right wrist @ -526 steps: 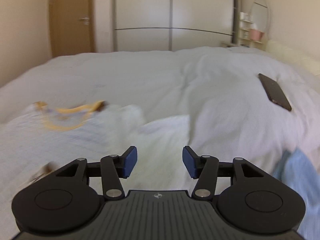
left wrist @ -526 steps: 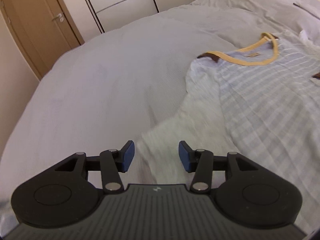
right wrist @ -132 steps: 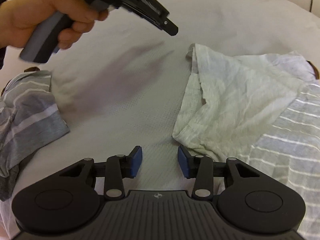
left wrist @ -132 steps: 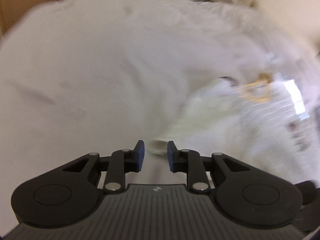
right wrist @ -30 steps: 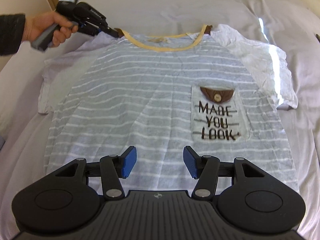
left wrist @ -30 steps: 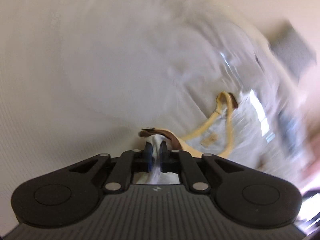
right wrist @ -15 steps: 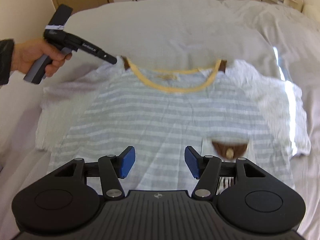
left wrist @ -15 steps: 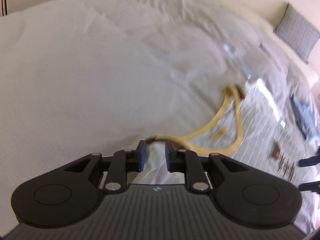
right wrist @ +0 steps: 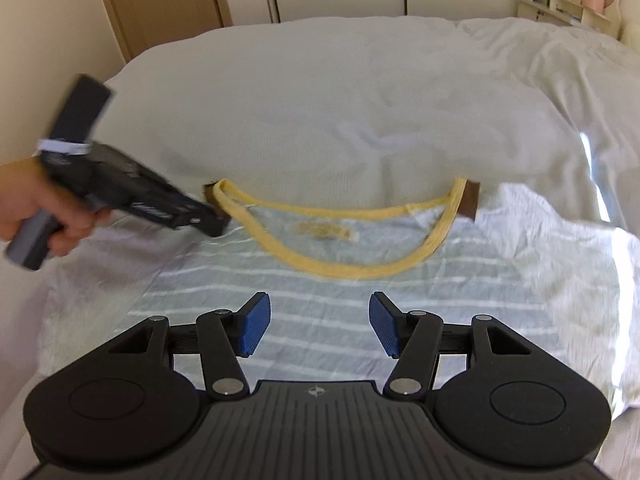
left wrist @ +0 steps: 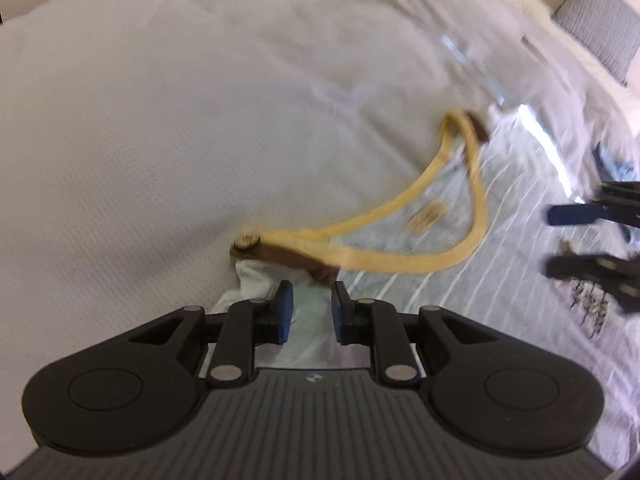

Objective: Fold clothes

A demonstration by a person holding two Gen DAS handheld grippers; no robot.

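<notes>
The left gripper (left wrist: 311, 307) is pointing steeply downward, its blue-padded fingers (left wrist: 285, 312) standing slightly apart and gripping nothing. A bare hand (right wrist: 48, 208) is wrapping around its grey handle, seen from the right wrist camera. The right gripper (right wrist: 317, 330) is also angling downward, its jaws standing wide with nothing between them.

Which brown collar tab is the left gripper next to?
The left gripper sits by the brown tab at the collar's left end in the right wrist view; the other tab lies clear at the right end.
</notes>
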